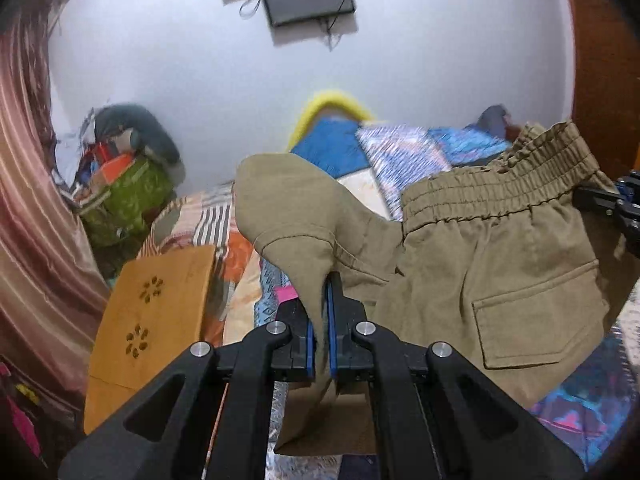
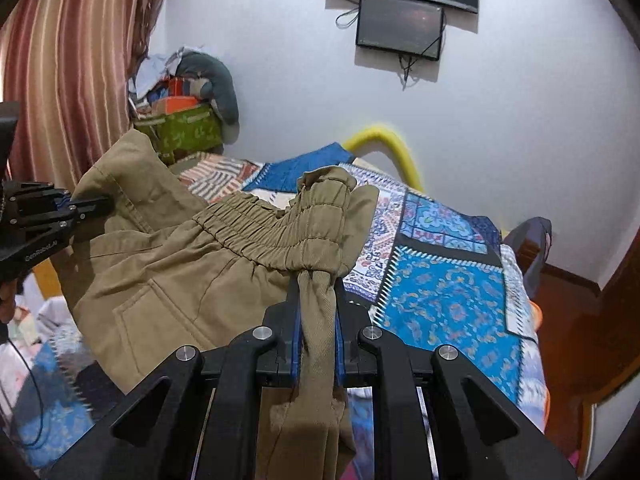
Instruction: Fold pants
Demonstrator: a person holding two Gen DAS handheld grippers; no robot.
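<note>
pinching khaki fabric between its blue-padded jaws, the left gripper [image 1: 319, 308] held one end of the khaki pants [image 1: 500, 264] near a stitched hem, the cloth bunched and running down between the fingers. the right gripper [image 2: 317, 312] likewise had its jaws pressed onto a gathered roll of the pants [image 2: 192, 272] just below the elastic waistband [image 2: 276, 236]. the garment hung stretched between the two grippers, raised above the patchwork bedspread [image 2: 444, 280], with a back pocket [image 1: 540, 312] facing the left wrist camera. in the left wrist view the right gripper [image 1: 588, 196] appeared at the far right edge, gripping the waistband [image 1: 500, 188] end; in the right wrist view the left gripper [image 2: 96, 204] appeared at the left edge, closed on the opposite corner. a wooden board with flower-shaped cutouts [image 1: 148, 312] lay beside the bed on the left. farther back, a green bag heaped with clothes [image 2: 188, 128] stood against the white wall beside a striped curtain [image 2: 76, 64]. a yellow tube [image 2: 396, 148] curved up behind the bed. a dark screen [image 2: 400, 26] was mounted on the wall, cables dangling below it.
</note>
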